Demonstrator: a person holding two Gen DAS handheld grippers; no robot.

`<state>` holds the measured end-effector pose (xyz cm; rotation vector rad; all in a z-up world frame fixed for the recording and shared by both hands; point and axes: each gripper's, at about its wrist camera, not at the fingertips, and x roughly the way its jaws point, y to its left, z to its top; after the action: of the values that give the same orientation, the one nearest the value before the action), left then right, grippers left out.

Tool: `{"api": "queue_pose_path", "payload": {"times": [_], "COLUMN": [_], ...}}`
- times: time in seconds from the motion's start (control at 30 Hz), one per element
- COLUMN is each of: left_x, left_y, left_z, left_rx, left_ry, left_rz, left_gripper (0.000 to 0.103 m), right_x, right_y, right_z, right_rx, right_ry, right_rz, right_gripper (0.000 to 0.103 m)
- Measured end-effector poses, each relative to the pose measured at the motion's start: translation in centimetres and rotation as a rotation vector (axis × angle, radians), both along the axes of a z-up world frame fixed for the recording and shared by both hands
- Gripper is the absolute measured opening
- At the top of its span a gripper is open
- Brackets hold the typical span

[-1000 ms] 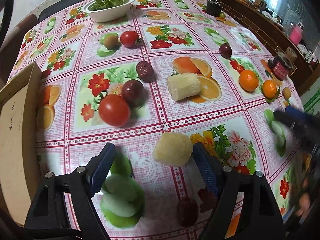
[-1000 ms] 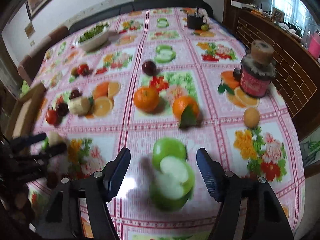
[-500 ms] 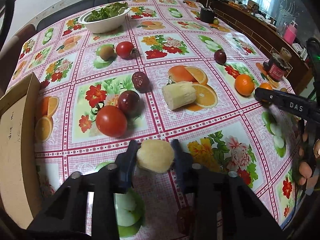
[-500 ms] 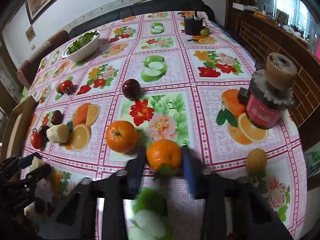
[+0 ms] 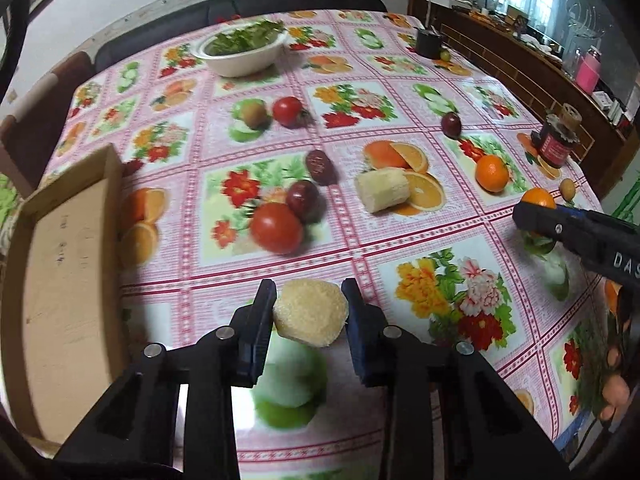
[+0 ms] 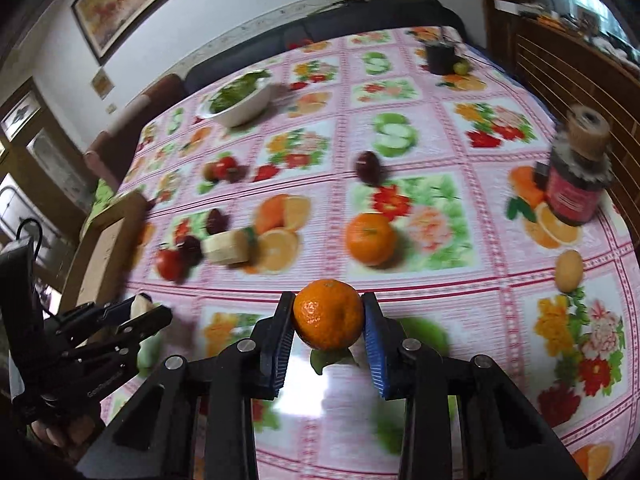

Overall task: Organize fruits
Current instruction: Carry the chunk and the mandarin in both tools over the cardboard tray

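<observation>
My left gripper (image 5: 309,316) is shut on a pale yellow banana chunk (image 5: 310,312), held a little above the fruit-print tablecloth. My right gripper (image 6: 327,320) is shut on an orange mandarin (image 6: 328,314) with a green leaf hanging under it, also lifted off the cloth. In the left wrist view the right gripper (image 5: 538,216) shows at the right edge with the mandarin (image 5: 538,199). On the table lie a second banana chunk (image 5: 382,191), a large tomato (image 5: 277,227), two dark plums (image 5: 303,199), another mandarin (image 6: 370,238) and a small tomato (image 5: 287,111).
A cardboard box (image 5: 60,280) stands at the table's left edge. A white bowl of greens (image 5: 240,54) sits at the far side. A dark jar (image 6: 576,184) and a small yellow fruit (image 6: 569,266) are at the right; a lone plum (image 6: 368,166) is mid-table.
Both grippers shut, the left on the banana chunk, the right on the mandarin after moving forward off the printed apple, and both have lifted their fruit slightly.
</observation>
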<state>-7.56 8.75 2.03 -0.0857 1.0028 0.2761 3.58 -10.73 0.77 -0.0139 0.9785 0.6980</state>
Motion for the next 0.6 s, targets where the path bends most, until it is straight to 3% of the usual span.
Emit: {"api": "queue_pose_path", "payload": {"times": [0.6], "left_x": [-4.7], "left_y": [4.2], "left_z": [2.2], "left_rx": [-0.009], "left_ry": [-0.054], "left_rz": [0.104], "left_gripper": [0.031], "right_x": [-4.7], "right_y": [7.4], "right_z": [1.3], "right_rx": [-0.006], "right_ry": [0.014], "right_rz": [0.17], "right_gripper": [0.034]}}
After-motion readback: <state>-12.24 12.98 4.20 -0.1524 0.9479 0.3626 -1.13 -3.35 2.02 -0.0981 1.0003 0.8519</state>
